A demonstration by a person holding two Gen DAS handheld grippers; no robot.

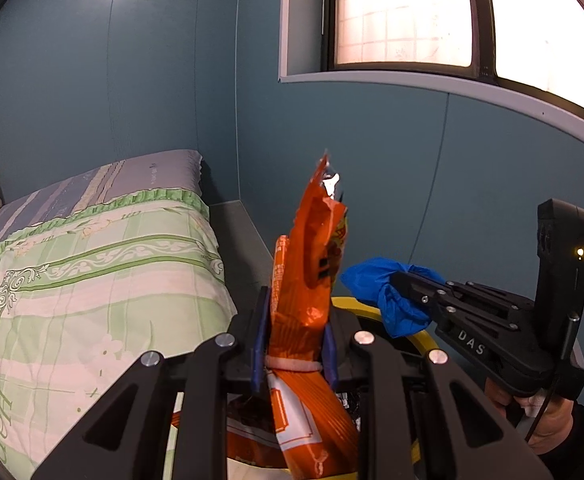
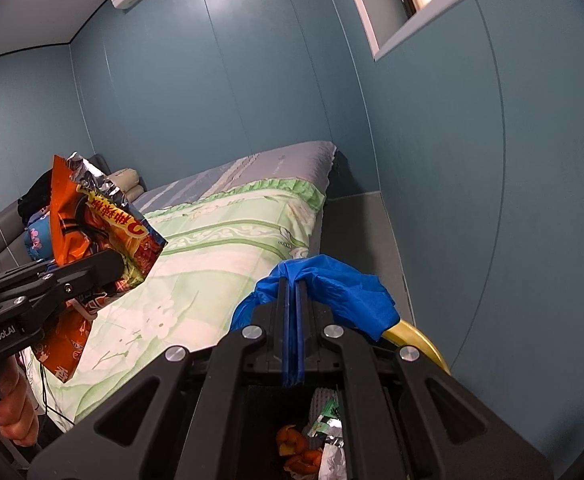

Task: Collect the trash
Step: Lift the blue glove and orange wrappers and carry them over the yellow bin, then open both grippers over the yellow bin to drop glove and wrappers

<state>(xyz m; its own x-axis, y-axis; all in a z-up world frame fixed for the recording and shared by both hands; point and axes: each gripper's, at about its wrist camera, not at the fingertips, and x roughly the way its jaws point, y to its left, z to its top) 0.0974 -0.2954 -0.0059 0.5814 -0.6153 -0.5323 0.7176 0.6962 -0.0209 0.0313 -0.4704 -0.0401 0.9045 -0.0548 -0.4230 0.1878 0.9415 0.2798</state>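
Observation:
My left gripper [image 1: 293, 336] is shut on an orange snack bag [image 1: 311, 264], which stands upright between its blue pads; the same bag [image 2: 92, 224] shows at the left of the right wrist view. My right gripper [image 2: 292, 292] is shut on a crumpled blue glove [image 2: 343, 292], also seen in the left wrist view [image 1: 387, 292]. Both hang over a yellow-rimmed trash bin [image 1: 423, 340] whose rim [image 2: 415, 340] shows beside the glove. Inside the bin lie orange peel and foil wrappers [image 2: 315, 444].
A bed [image 1: 84, 272] with a green and white floral cover stands to the left, close to the bin. Blue-grey walls [image 1: 371, 140] stand behind, with a window [image 1: 411, 16] above. A pillow and clothes [image 2: 40, 216] lie at the bed's far end.

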